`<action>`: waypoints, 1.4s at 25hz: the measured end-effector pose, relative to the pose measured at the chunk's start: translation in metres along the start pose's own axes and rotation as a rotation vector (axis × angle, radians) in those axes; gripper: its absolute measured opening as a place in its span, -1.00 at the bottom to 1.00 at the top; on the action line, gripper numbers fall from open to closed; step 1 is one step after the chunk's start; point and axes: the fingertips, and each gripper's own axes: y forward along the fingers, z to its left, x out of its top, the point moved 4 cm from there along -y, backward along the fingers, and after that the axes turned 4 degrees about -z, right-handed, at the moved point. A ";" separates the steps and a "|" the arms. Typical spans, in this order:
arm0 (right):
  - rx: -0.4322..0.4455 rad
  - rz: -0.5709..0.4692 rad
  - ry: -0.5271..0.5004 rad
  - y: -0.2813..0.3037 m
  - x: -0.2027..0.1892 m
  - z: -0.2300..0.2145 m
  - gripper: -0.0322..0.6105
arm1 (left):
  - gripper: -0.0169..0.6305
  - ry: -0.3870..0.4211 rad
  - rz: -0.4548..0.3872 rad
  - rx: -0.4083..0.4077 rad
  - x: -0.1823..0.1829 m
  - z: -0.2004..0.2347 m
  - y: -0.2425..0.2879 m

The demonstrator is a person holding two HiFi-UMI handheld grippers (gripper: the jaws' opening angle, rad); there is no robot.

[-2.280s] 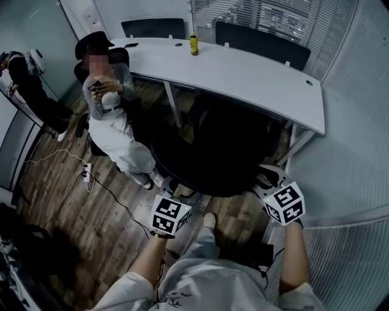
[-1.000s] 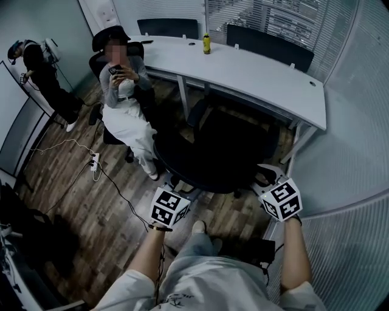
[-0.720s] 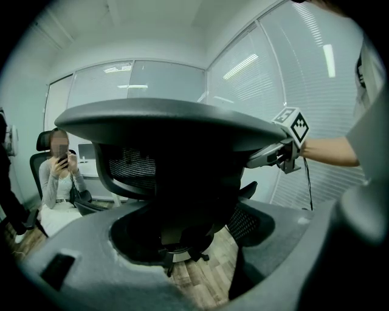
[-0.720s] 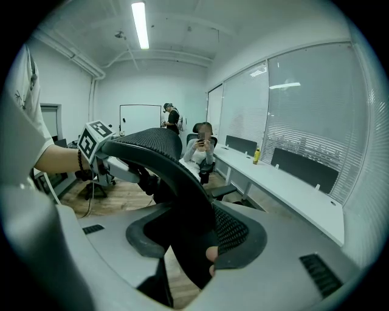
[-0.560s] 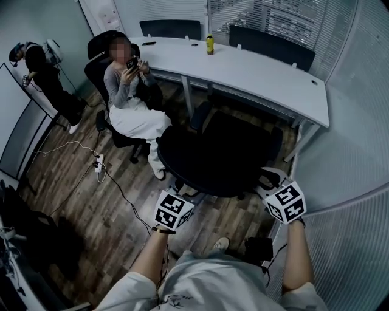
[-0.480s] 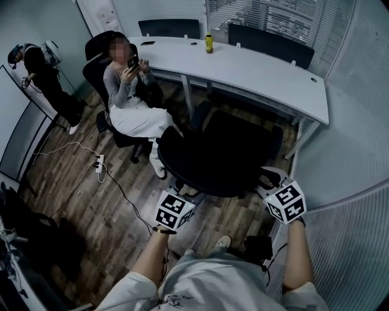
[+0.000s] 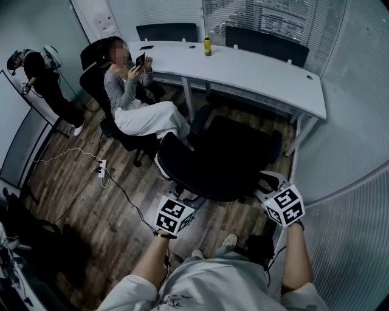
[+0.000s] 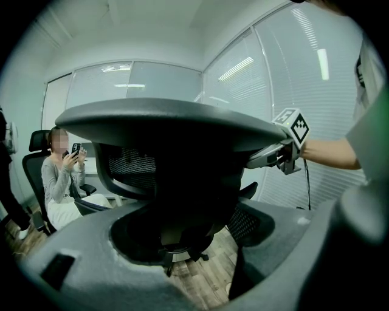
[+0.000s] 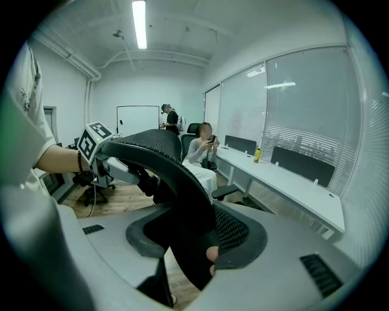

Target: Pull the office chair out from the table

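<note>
The left gripper (image 7: pixel 181 199) is clamped on the left edge of the black mesh office chair (image 7: pixel 219 159) backrest, and the right gripper (image 7: pixel 269 182) on its right edge. The chair stands between the 2 grippers and the white table (image 7: pixel 255 71). Beyond the left gripper sits 1 person (image 7: pixel 137 106) holding a phone. A yellow bottle (image 7: pixel 208 45), its label unreadable, stands on the table.

A person (image 7: pixel 137 100) sits on a dark chair (image 7: pixel 91 64) with a headrest and holds a phone (image 7: pixel 140 59) up in front of the chest. Farther left, another person (image 7: pixel 42 79) in dark clothes stands. A white power strip (image 7: pixel 101 168) lies on the wooden floor (image 7: pixel 79 206). A yellow bottle (image 7: pixel 207 45) stands upright, near the window blinds (image 7: pixel 267 15). A whiteboard (image 9: pixel 137 118) hangs on the far wall.
</note>
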 end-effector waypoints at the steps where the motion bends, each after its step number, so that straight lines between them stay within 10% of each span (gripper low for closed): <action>1: -0.001 -0.002 0.002 -0.001 0.000 0.004 -0.38 | 0.04 0.000 0.000 -0.001 -0.001 0.000 -0.004; 12: -0.026 -0.008 0.009 -0.012 -0.006 0.093 -0.38 | 0.04 0.015 -0.013 -0.027 -0.039 -0.007 -0.080; 35: -0.045 -0.025 0.038 -0.036 -0.003 0.140 -0.38 | 0.04 0.003 -0.020 -0.019 -0.046 -0.026 -0.131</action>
